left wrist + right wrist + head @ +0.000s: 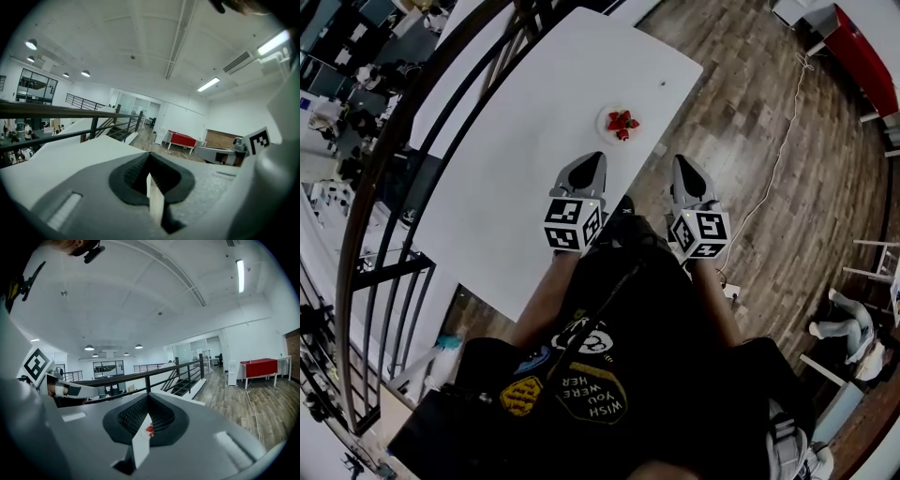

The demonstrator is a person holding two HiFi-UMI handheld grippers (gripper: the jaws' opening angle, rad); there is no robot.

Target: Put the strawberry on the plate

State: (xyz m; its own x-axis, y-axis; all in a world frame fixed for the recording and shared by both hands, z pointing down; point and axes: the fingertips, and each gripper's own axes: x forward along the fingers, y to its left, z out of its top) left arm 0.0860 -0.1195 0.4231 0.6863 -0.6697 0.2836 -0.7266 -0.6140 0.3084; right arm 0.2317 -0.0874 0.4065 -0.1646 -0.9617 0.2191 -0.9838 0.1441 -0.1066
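A white table point(534, 112) stands on a wood floor point(741, 141). A plate point(602, 120) lies near its right edge, and a dark speck point(664, 83) lies beyond the plate.

My left gripper point(592, 161) and right gripper point(684, 167) wear matt grey plastic shells; their pads point(136, 414) are black, ribbed and rubbery. At twelve o'clock the table point(516, 159) is smooth matt white, and so is the plate point(603, 120). At two o'clock the floor point(750, 84) is wood plank. At nine, the railing point(382, 169) is dark painted metal.
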